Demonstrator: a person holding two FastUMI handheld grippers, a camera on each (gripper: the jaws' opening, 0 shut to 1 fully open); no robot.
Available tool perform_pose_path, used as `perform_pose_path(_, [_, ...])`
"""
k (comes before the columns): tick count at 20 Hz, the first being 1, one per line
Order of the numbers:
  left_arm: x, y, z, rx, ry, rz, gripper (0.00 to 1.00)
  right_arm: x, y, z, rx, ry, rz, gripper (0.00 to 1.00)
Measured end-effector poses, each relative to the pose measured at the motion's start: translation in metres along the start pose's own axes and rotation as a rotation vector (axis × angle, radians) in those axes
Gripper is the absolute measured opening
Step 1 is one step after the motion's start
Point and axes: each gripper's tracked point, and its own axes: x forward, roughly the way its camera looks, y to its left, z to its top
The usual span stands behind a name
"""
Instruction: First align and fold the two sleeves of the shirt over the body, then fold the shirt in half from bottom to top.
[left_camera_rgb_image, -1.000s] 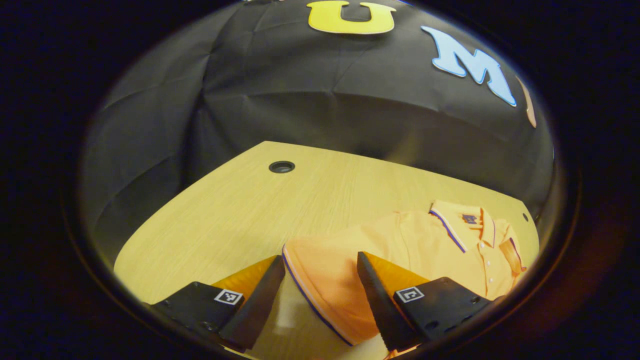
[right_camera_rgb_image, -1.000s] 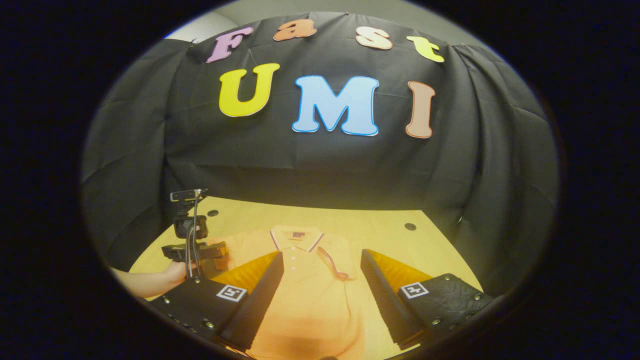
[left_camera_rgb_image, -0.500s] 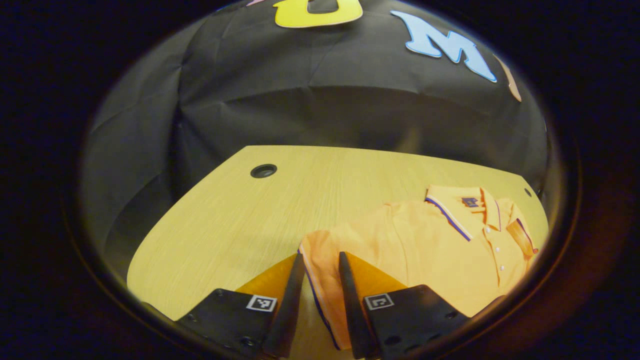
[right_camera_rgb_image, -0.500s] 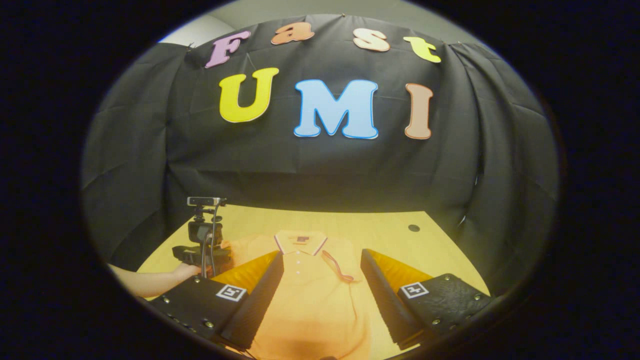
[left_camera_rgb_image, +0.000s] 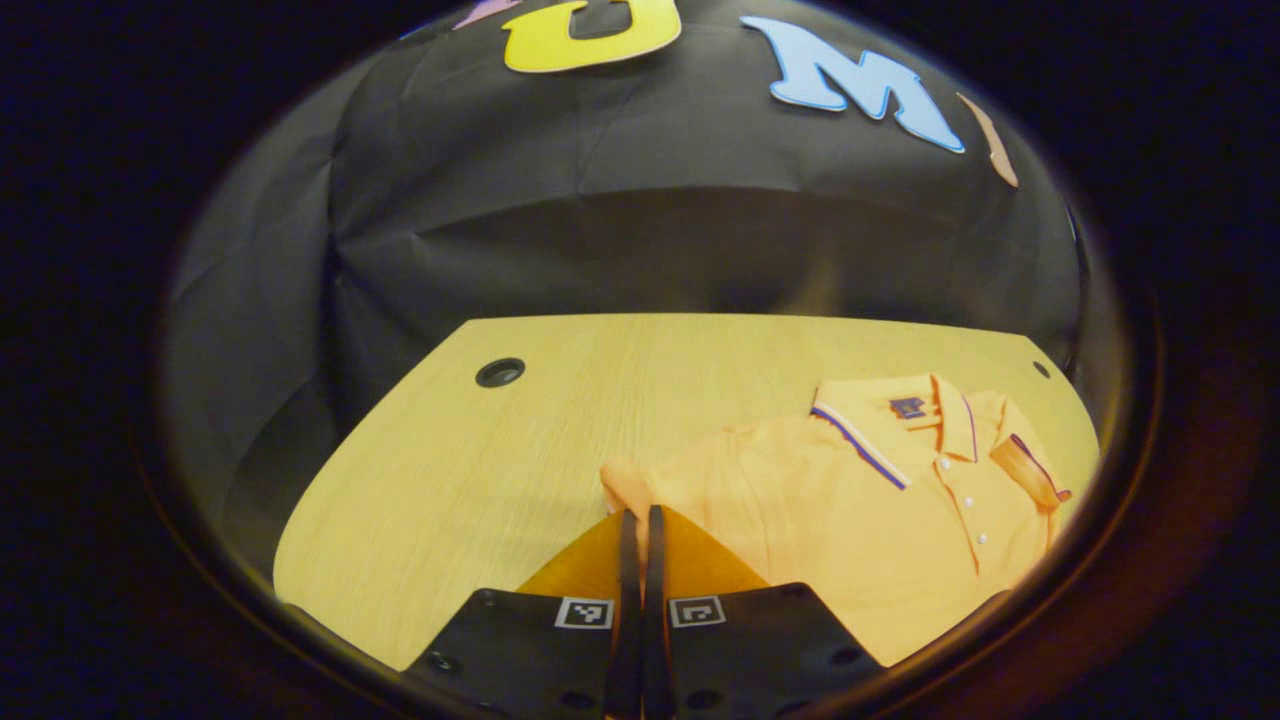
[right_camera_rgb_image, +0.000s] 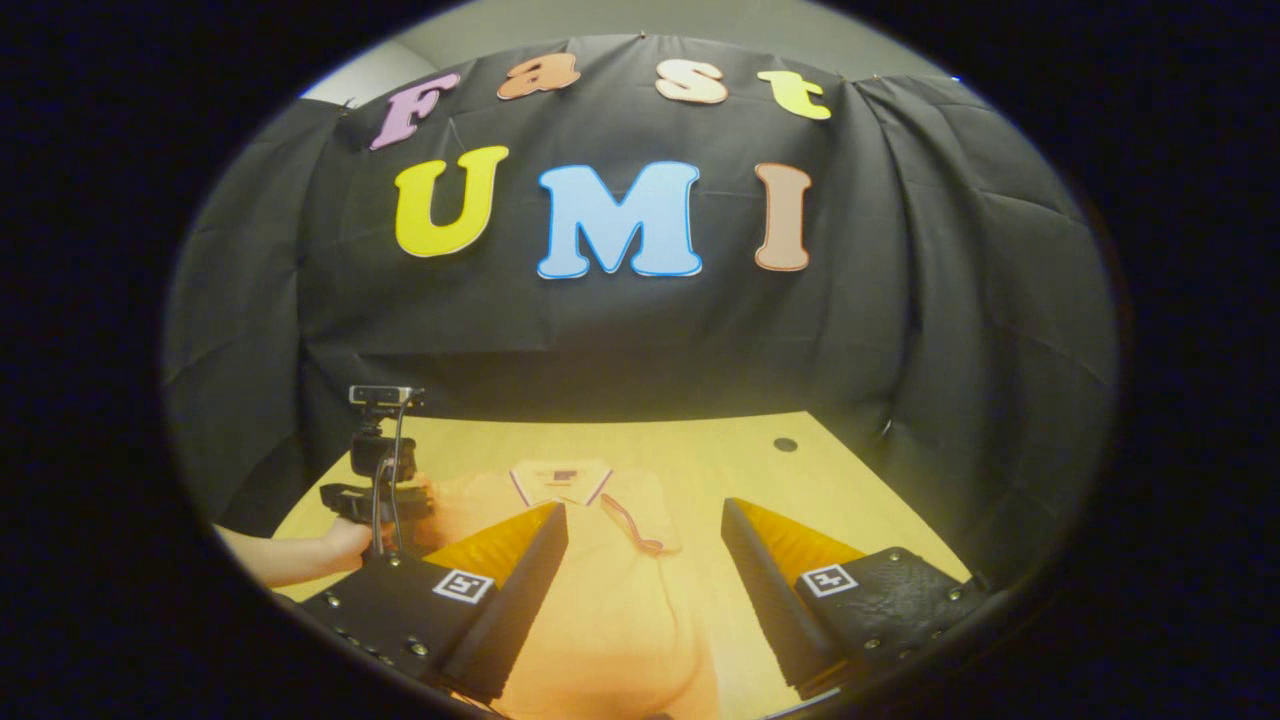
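Polo shirt (left_camera_rgb_image: 860, 520), orange with a striped collar, lies flat on the wooden worktop (left_camera_rgb_image: 480, 470) at lower right of the left gripper view. At bottom centre there, the left tool (left_camera_rgb_image: 640, 520) has its fingers pressed together on the edge of the shirt's sleeve (left_camera_rgb_image: 625, 485). In the right gripper view, a hand (right_camera_rgb_image: 345, 545) holds that tool at lower left, while the right tool (right_camera_rgb_image: 645, 530) hangs with fingers wide apart over the shirt's body, not touching it.
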Motion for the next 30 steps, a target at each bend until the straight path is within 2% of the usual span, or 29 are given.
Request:
perform_pose_path(1, [-0.002,-0.007,0.01,0.013,-0.02,-0.01,0.07,0.003,-0.002,-0.001,0.001,0.002,0.0,0.96])
perform_pose_path(6, [-0.007,-0.055,0.023,0.07,-0.033,-0.062,0.06,0.018,-0.008,-0.008,-0.004,0.015,0.023,0.96])
perform_pose_path(8, [-0.006,-0.073,0.022,0.092,-0.026,-0.08,0.06,0.024,-0.013,-0.011,-0.012,0.024,0.027,0.92])
perform_pose_path(10, [-0.003,-0.088,0.018,0.121,-0.015,-0.095,0.06,0.028,-0.017,-0.014,-0.009,0.031,0.03,0.96])
perform_pose_path(15, [0.0,-0.11,0.003,0.16,0.018,-0.123,0.06,0.035,-0.027,-0.033,-0.018,0.072,0.025,0.96])
perform_pose_path(17, [-0.001,-0.117,-0.001,0.16,0.032,-0.146,0.06,0.035,-0.029,-0.042,-0.025,0.093,0.023,0.92])
perform_pose_path(18, [-0.003,-0.12,-0.002,0.154,0.034,-0.157,0.07,0.034,-0.03,-0.046,-0.026,0.102,0.021,0.96])
perform_pose_path(22, [-0.007,-0.131,-0.006,0.124,0.041,-0.196,0.22,0.03,-0.032,-0.056,-0.028,0.127,0.028,0.96])
perform_pose_path(23, [-0.01,-0.132,-0.007,0.115,0.045,-0.207,0.31,0.028,-0.033,-0.057,-0.032,0.129,0.03,0.96])
perform_pose_path(24, [-0.013,-0.133,-0.008,0.108,0.048,-0.213,0.34,0.027,-0.034,-0.058,-0.039,0.13,0.032,0.96])
perform_pose_path(27, [-0.026,-0.133,-0.011,0.09,0.047,-0.22,0.69,0.023,-0.036,-0.063,-0.05,0.134,0.043,0.96])
perform_pose_path(30, [-0.048,-0.131,-0.018,0.07,0.058,-0.225,0.87,0.018,-0.039,-0.076,-0.059,0.152,0.062,0.96])
